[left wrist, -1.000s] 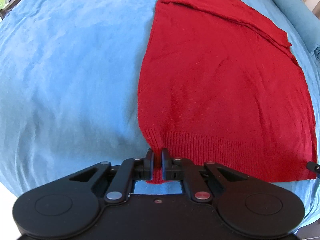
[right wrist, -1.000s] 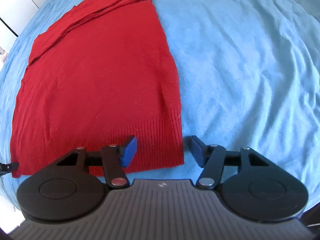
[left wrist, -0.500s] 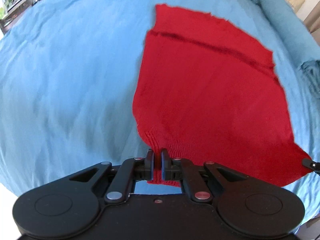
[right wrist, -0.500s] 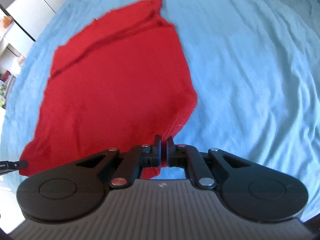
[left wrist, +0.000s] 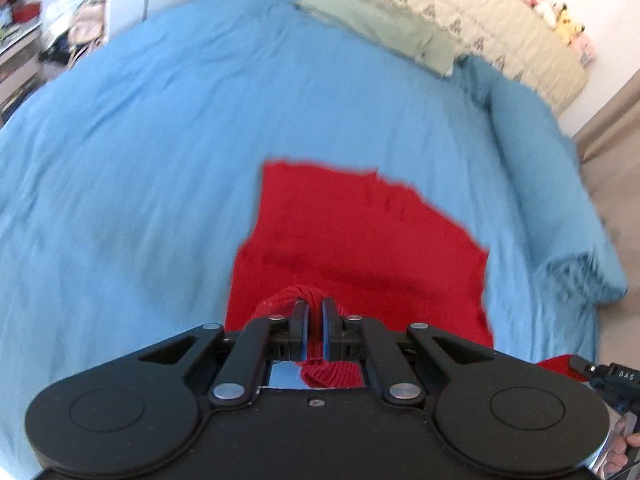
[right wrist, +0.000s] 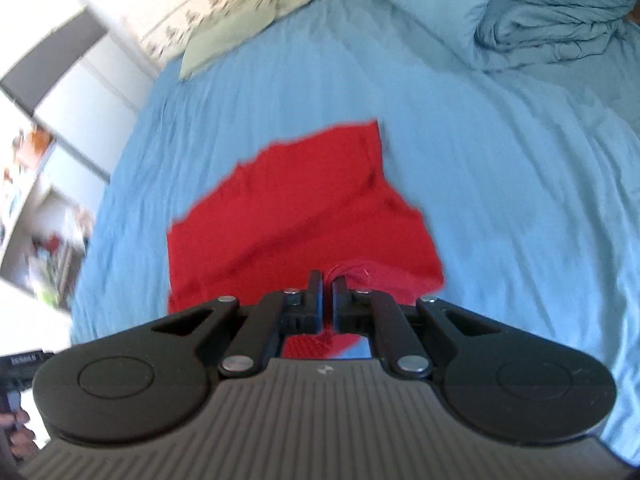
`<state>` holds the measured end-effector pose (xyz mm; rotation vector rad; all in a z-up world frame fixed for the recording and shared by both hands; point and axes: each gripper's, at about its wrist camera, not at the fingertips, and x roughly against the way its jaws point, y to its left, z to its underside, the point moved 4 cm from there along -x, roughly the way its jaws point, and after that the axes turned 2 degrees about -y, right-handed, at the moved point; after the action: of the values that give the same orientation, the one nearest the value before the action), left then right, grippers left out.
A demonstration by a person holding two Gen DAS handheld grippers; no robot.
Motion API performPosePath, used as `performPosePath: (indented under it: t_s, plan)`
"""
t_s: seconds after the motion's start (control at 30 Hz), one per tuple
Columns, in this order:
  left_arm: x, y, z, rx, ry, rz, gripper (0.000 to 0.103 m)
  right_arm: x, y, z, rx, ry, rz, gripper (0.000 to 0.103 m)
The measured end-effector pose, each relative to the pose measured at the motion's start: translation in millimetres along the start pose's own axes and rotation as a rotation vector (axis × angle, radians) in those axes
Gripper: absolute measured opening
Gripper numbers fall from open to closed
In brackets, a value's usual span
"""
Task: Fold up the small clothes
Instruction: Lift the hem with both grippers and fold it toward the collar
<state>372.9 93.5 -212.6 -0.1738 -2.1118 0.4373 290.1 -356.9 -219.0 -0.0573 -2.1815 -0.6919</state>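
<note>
A red knitted garment (left wrist: 360, 232) lies on the blue bed sheet (left wrist: 140, 160); it also shows in the right wrist view (right wrist: 304, 208). My left gripper (left wrist: 315, 304) is shut on the garment's ribbed hem at its left corner and holds it lifted above the bed. My right gripper (right wrist: 327, 280) is shut on the hem at the right corner, also lifted. The hem bunches between each pair of fingers. The far part of the garment still rests on the sheet.
A green pillow (left wrist: 380, 24) and a patterned headboard cover (left wrist: 480, 12) lie at the far end. A bunched blue duvet (right wrist: 552, 20) sits at the right. Shelves and clutter (right wrist: 36, 216) stand left of the bed. The bed's right edge (left wrist: 592, 264) drops off.
The right gripper closed on the hem corner. Both grippers have lifted the hem up and carried it forward over the garment, so the visible garment looks shorter and the headboard has come into view.
</note>
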Motion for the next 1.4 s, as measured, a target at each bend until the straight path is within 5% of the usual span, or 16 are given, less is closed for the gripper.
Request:
performPosePath:
  t_s: [0.3,0.53,1.03,1.1,1.17,1.23,1.3,1.4]
  plan:
    - [-135.0,-9.7,-108.9,0.008,-0.063,0.054,0.006,-130.5,13.7,-107.4,-0.099,-0.02,-0.017,0.019]
    - [-250.8,12.6,-130.3,0.142,-0.089,0.03,0.006,-266.0,-11.5,-135.8,-0.1,-0.022,-0.033,0.019]
    - [-295.4,34.5,-129.2,0.208,-0.069,-0.041,0.008,-334.0,-52.6,-152.5,-0.188,-0.004,-0.018,0.019]
    - [-292.7,36.0,-127.9,0.213,-0.062,-0.034,0.017,-334.9,-54.9,-150.3,-0.18,0.0,-0.005,0.021]
    - [-281.9,33.4,-130.6,0.187,-0.084,-0.025,0.063,-328.3,-52.1,-151.7,-0.158,-0.015,-0.001,0.035]
    - [-259.1,22.2,-133.1,0.098,-0.137,-0.055,0.078,-306.2,-46.0,-153.4,-0.105,-0.076,0.023,0.096]
    - [-234.5,2.2,-128.8,-0.038,-0.165,-0.077,0.089,-275.2,-33.2,-151.2,-0.02,-0.176,0.051,0.103]
    - [-216.9,-38.8,-98.7,-0.227,-0.099,0.022,0.099,-243.7,-2.1,-128.7,0.179,-0.201,-0.023,0.103]
